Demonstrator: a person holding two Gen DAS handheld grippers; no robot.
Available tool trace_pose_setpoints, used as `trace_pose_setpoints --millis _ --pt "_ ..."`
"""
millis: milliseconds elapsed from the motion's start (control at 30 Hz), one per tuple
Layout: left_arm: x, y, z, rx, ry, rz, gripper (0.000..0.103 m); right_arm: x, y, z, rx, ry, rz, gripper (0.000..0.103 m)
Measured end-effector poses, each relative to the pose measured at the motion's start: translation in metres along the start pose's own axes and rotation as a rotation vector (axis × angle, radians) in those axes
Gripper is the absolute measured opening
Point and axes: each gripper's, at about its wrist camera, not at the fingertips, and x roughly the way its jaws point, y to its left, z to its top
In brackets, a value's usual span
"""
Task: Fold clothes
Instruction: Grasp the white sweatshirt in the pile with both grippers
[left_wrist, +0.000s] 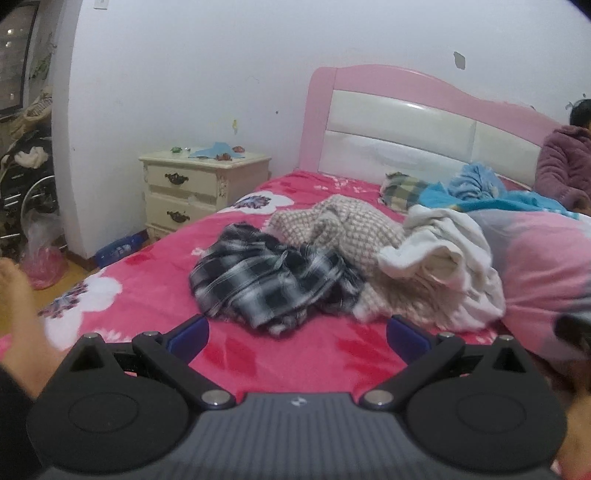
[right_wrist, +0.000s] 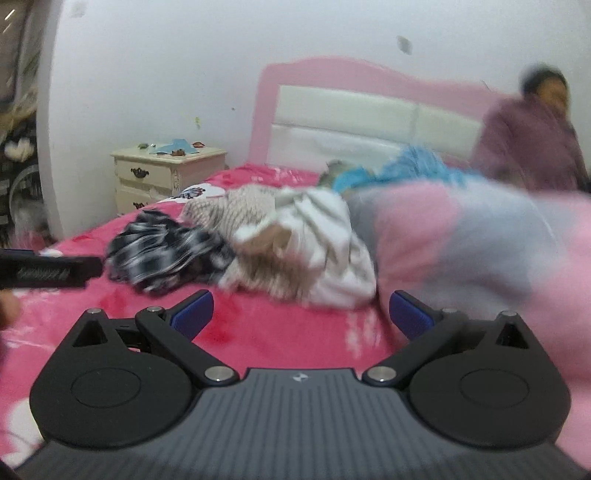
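A pile of clothes lies on the red flowered bed cover (left_wrist: 155, 280): a black-and-white plaid shirt (left_wrist: 266, 280) in front, a beige knit garment (left_wrist: 343, 225) behind it, and a white garment (left_wrist: 450, 254) to the right. My left gripper (left_wrist: 297, 332) hovers open just short of the plaid shirt, holding nothing. The right wrist view is blurred; it shows the same plaid shirt (right_wrist: 166, 251) and white garment (right_wrist: 325, 243). My right gripper (right_wrist: 301, 314) is open and empty over the cover, near the white garment. The left gripper's side (right_wrist: 48, 273) shows at the left edge.
A pink and grey quilt (left_wrist: 546, 269) bulges at the right. Blue cloth (left_wrist: 476, 188) and a checked pillow (left_wrist: 402, 188) lie near the pink headboard (left_wrist: 406, 99). A person in purple (left_wrist: 565, 166) sits at the far right. A cream nightstand (left_wrist: 199, 184) stands left of the bed.
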Motion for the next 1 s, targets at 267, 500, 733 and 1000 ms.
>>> trace_pose_setpoints --millis 267,500,733,1000 --pt "0.098 -0.036 0.017 0.174 -0.037 -0.174 0.1 0.167 0.003 0.021 -0.351 -0.012 0.013 0.102" --pt "0.146 -0.064 0.007 0.245 -0.066 -0.225 0.067 0.241 0.016 0.008 -0.523 0.026 -0.069 0.051" --pt "0.132 -0.083 -0.015 0.342 -0.127 -0.224 0.065 0.187 -0.015 0.017 -0.386 -0.092 -0.13 0.003" --pt "0.131 -0.15 -0.009 0.658 -0.299 -0.255 0.078 0.122 -0.05 0.036 -0.215 -0.17 -0.033 0.003"
